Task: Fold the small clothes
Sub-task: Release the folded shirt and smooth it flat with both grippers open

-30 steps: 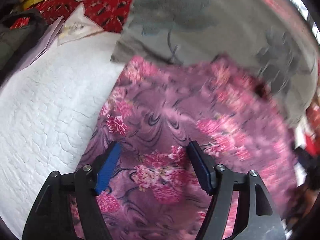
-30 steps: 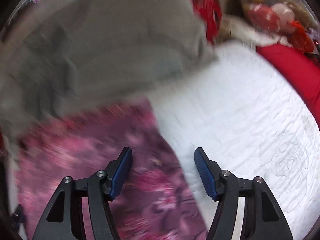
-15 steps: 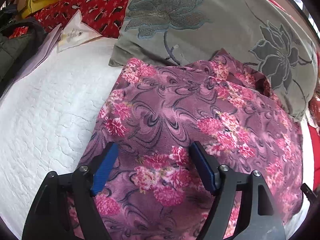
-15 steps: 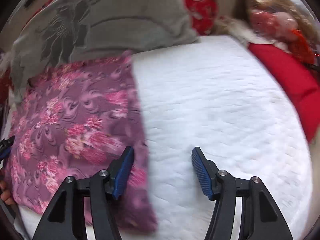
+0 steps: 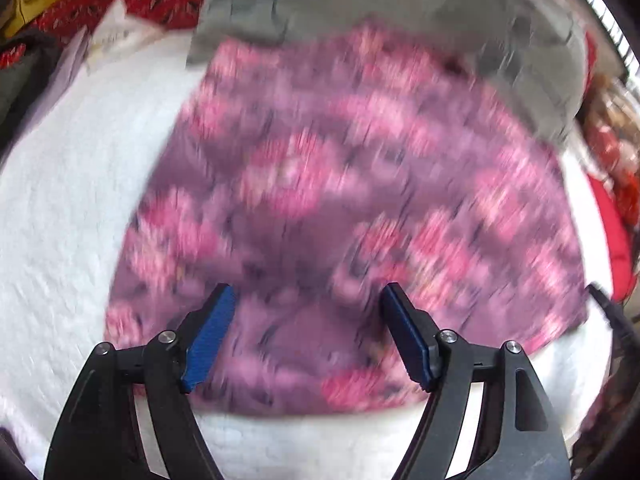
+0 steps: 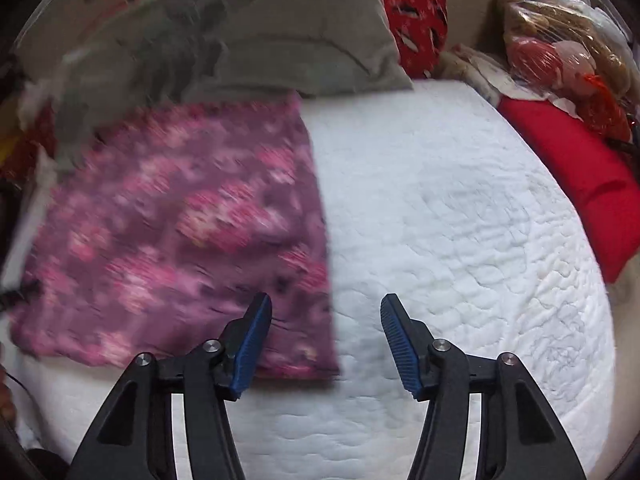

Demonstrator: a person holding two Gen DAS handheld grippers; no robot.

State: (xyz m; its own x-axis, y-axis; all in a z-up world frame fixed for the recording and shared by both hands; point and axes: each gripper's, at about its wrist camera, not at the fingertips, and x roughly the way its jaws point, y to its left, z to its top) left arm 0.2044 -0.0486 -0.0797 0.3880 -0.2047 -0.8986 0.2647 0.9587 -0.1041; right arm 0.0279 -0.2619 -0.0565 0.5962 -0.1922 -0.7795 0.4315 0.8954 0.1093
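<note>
Left tool (image 5: 306,312): black frame with blue ribbed pads, jaws standing wide apart, nothing gripped between them. It hangs above the near part of the purple fleece garment with pink flower print (image 5: 344,208); the left wrist view is heavily blurred, so contact between pads and fabric cannot be told.

Right tool (image 6: 326,320): same build, jaws apart and empty. Its left pad sits over the garment's near right corner (image 6: 176,232); its right pad sits over the bare white quilted bed cover (image 6: 460,220).

The garment lies flat on the bed as a roughly rectangular shape, with straight right and near edges. White quilt shows on its left, right and near sides. Its far edge meets or overlaps the grey pillow with dark flower embroidery (image 6: 248,40), which lies across the head of the bed.

Beyond and to the sides: a red patterned cloth (image 6: 416,12) stands behind the pillow's right end; a plain red cushion (image 6: 576,172) lies along the bed's right edge; clear-wrapped bundles (image 6: 560,40) are stacked in the far right corner. In the left wrist view, pale papers (image 5: 112,40) rest at the bed's far left corner, in front of red patterned fabric.
</note>
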